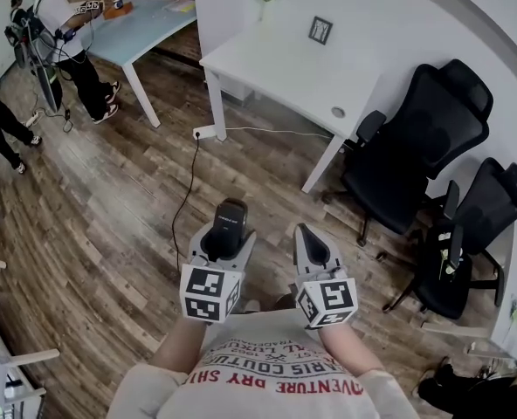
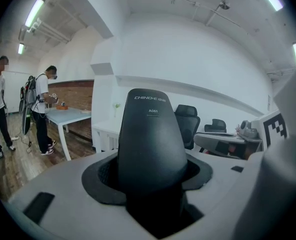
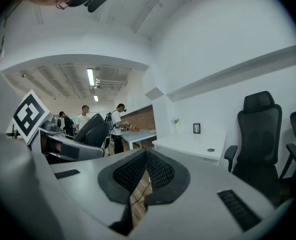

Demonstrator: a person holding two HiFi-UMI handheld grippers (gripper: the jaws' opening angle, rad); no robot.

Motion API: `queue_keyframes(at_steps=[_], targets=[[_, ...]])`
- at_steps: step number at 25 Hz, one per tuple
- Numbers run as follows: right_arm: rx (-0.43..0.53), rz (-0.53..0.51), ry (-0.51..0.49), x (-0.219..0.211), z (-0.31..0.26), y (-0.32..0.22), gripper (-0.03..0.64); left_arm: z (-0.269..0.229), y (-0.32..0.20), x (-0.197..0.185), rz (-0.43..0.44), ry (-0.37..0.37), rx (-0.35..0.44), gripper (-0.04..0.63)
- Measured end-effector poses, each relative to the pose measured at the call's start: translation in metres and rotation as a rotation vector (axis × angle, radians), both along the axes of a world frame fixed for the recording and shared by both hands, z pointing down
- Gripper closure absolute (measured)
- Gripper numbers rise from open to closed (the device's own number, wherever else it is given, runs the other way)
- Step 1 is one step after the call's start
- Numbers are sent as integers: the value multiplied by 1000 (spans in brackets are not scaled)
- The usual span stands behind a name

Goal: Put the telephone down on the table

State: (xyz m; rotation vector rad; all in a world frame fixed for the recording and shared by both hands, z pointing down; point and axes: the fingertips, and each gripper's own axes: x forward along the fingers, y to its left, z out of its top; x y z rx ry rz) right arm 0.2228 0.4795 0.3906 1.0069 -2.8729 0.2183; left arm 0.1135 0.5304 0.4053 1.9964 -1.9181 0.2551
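Observation:
A black telephone handset (image 1: 230,215) stands upright between the jaws of my left gripper (image 1: 224,244), which is shut on it and held over the wooden floor. In the left gripper view the telephone (image 2: 150,134) fills the middle and sticks out past the dark pads. My right gripper (image 1: 313,244) hangs beside it to the right, shut with nothing in it; its pads (image 3: 159,170) meet at the tip. The white table (image 1: 276,75) stands ahead, some way beyond both grippers.
Two black office chairs (image 1: 420,151) (image 1: 472,234) stand to the right of the white table. A small picture frame (image 1: 320,30) rests on it. A power strip (image 1: 204,133) with a cable lies on the floor. People stand by a pale blue table (image 1: 149,26) far left.

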Motion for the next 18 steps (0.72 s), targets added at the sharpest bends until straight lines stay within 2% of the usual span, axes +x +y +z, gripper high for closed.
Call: queue_keyframes(at_steps=[4, 9, 14, 18], targets=[[-15, -8, 31, -19, 10, -15, 592, 5, -9, -20, -26, 10, -12, 311], [16, -32, 45, -40, 13, -49, 592, 13, -39, -40, -46, 5, -29, 311], [1, -68, 49, -66, 19, -104, 592, 15, -90, -56, -46, -7, -44, 311], [-1, -92, 44, -87, 13, -154, 592, 10, -140, -71, -29, 14, -41, 311]])
